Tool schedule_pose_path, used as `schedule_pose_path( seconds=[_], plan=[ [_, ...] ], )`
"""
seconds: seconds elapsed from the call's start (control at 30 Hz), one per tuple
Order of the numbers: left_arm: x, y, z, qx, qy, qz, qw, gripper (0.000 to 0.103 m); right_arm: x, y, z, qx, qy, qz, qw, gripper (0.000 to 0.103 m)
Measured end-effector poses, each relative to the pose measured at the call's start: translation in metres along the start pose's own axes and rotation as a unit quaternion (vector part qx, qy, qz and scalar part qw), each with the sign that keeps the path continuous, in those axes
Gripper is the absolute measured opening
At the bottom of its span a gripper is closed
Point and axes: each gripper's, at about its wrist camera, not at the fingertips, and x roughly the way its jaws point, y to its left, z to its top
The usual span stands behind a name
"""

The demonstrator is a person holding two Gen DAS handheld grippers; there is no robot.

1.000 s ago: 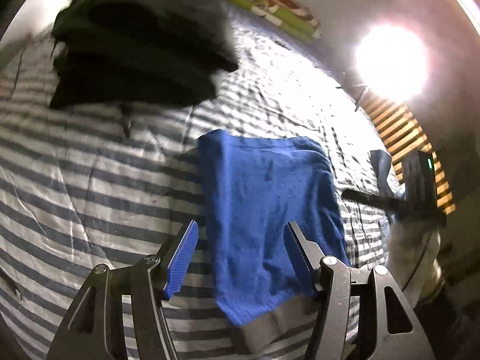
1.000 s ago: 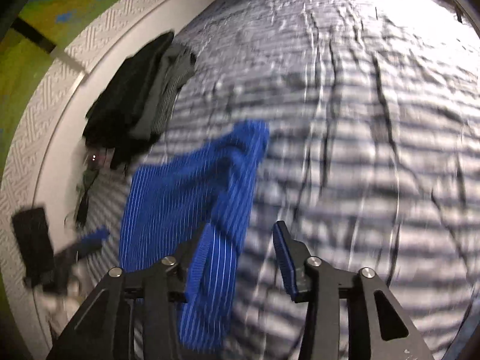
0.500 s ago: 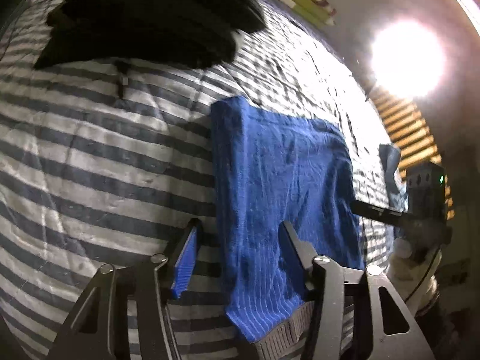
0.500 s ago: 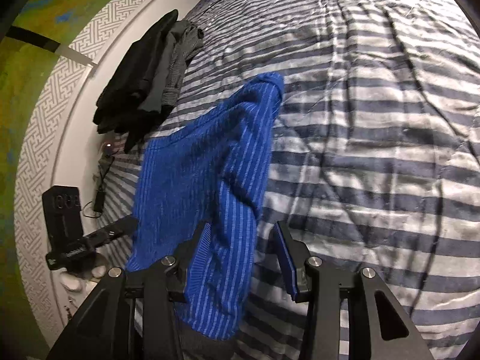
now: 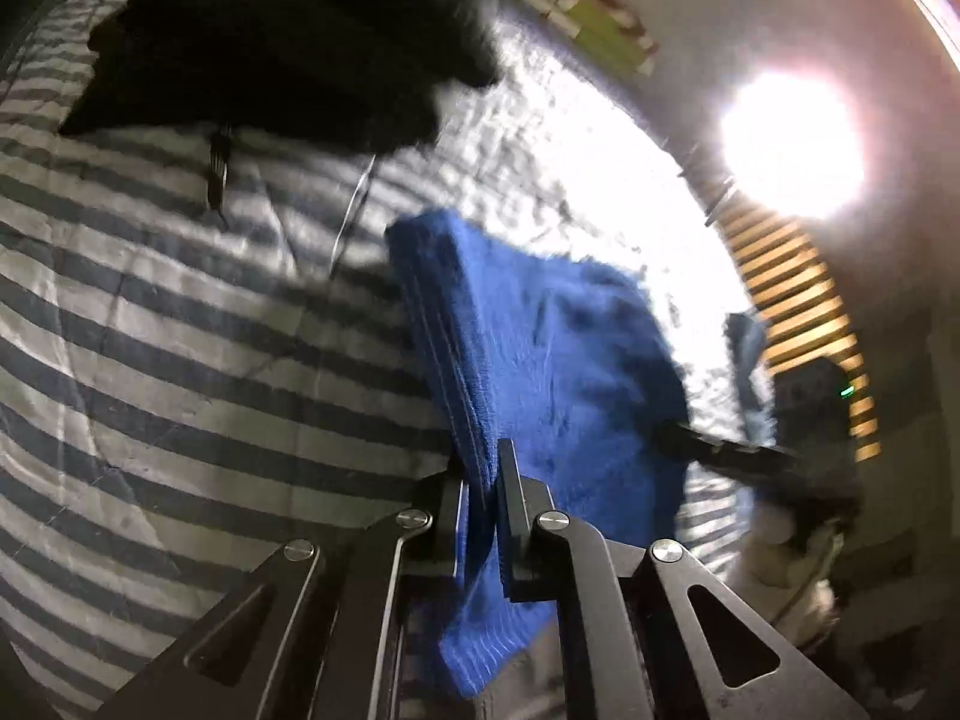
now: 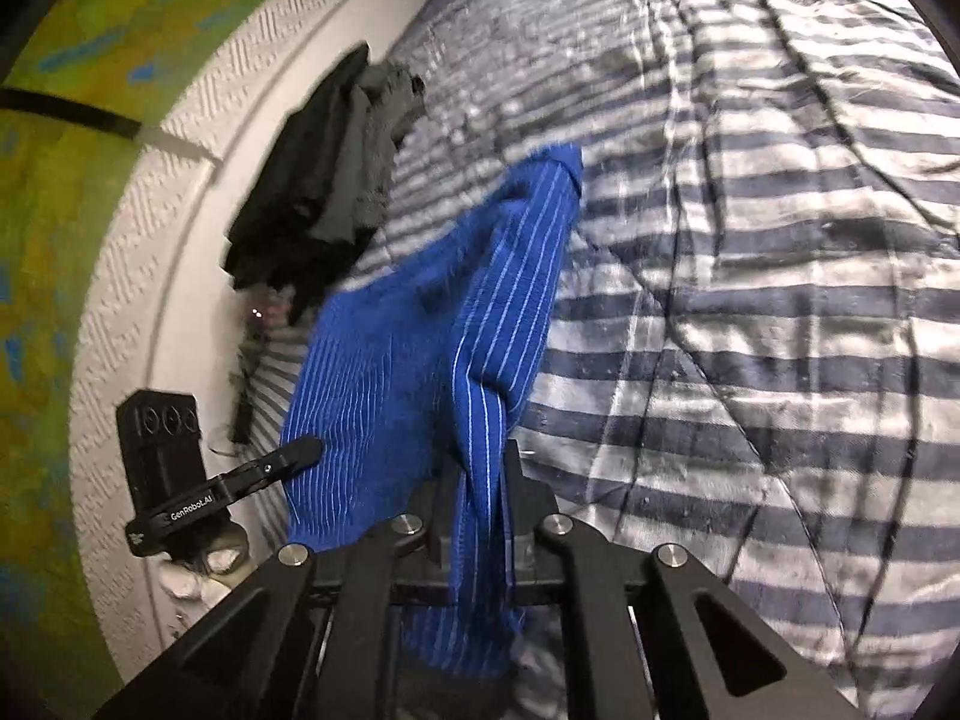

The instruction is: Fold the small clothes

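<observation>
A blue pinstriped garment lies partly lifted over the striped bedspread. My left gripper is shut on its near left edge, the cloth pinched between the jaws. In the right wrist view the same blue garment hangs in a fold, and my right gripper is shut on its near edge. The other gripper shows at the garment's far side in that view. The grey waistband below both grippers is mostly hidden.
A pile of black and grey clothes sits at the bed's far side, also seen as dark clothes by the white textured wall. A bright lamp glares at right. Striped bedding stretches open to the right.
Both grippers were open around the garment's edges; now both have shut on the blue cloth and its edges have risen from the bed.
</observation>
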Motion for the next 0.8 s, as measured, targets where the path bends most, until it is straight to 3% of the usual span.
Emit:
schedule_pose_path(
  seconds=[0.2, 0.37, 0.57, 0.8],
  plan=[
    [-0.057, -0.033, -0.016, 0.024, -0.060, -0.052, 0.9965, 0.006, -0.056, 0.023, -0.013, -0.006, -0.057, 0.058, 0.997, 0.008],
    [-0.102, -0.075, -0.055, 0.066, -0.101, -0.062, 0.9907, 0.006, -0.108, 0.064, -0.046, -0.063, -0.094, 0.045, 0.993, 0.008],
    [-0.126, -0.086, -0.107, 0.055, -0.075, -0.066, 0.9935, 0.006, -0.147, 0.084, -0.094, -0.091, -0.105, 0.035, 0.990, 0.008],
    [-0.130, -0.092, -0.142, 0.050, -0.046, -0.043, 0.9967, 0.007, -0.150, 0.066, -0.142, -0.068, -0.059, 0.032, 0.995, 0.008]
  ],
)
